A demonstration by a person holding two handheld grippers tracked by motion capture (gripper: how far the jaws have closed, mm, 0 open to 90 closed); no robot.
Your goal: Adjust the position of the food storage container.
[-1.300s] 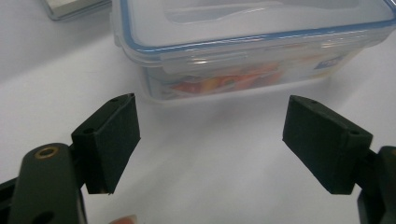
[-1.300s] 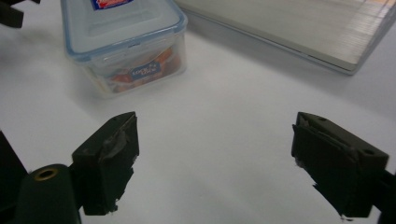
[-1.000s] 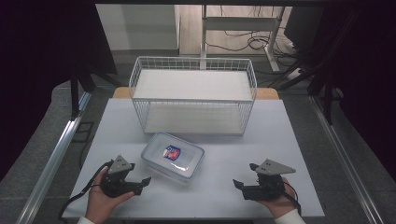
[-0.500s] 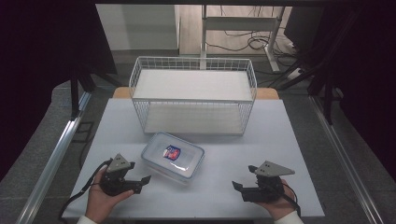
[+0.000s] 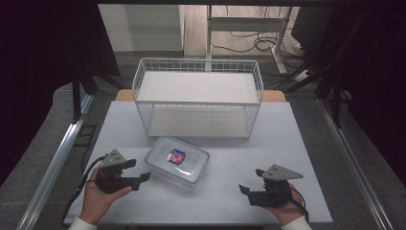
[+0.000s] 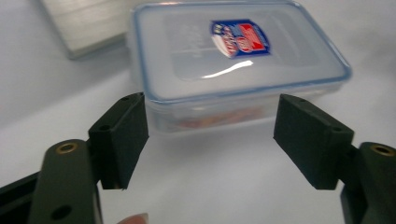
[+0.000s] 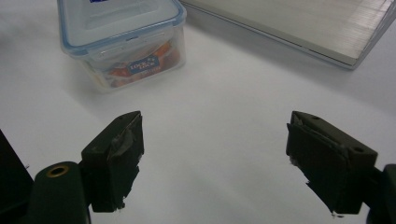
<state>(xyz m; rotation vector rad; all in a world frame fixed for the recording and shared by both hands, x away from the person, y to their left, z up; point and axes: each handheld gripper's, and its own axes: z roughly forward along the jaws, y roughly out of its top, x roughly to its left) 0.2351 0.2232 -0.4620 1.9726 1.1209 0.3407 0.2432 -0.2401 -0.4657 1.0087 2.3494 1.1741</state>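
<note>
A clear plastic food box (image 5: 177, 160) with a blue-rimmed lid and a red-and-blue label lies flat on the white table (image 5: 287, 139), front of centre. My left gripper (image 5: 142, 178) is held in a hand just left of the box, pointing at its near side. In the left gripper view the box (image 6: 233, 51) lies just beyond the left gripper (image 6: 212, 112). Its jaws have just been closing a little but still stand wide, with nothing between them. My right gripper (image 5: 245, 190) rests open at the front right, well apart from the box (image 7: 121, 37).
A white wire basket (image 5: 198, 62) with a pale board floor stands at the back of the table, behind the box. Its board edge (image 7: 299, 23) lies ahead of the right gripper (image 7: 215, 126). Dark floor and metal rails flank the table.
The left hand has risen a little and edged toward the box. The right hand and the box have stayed put.
</note>
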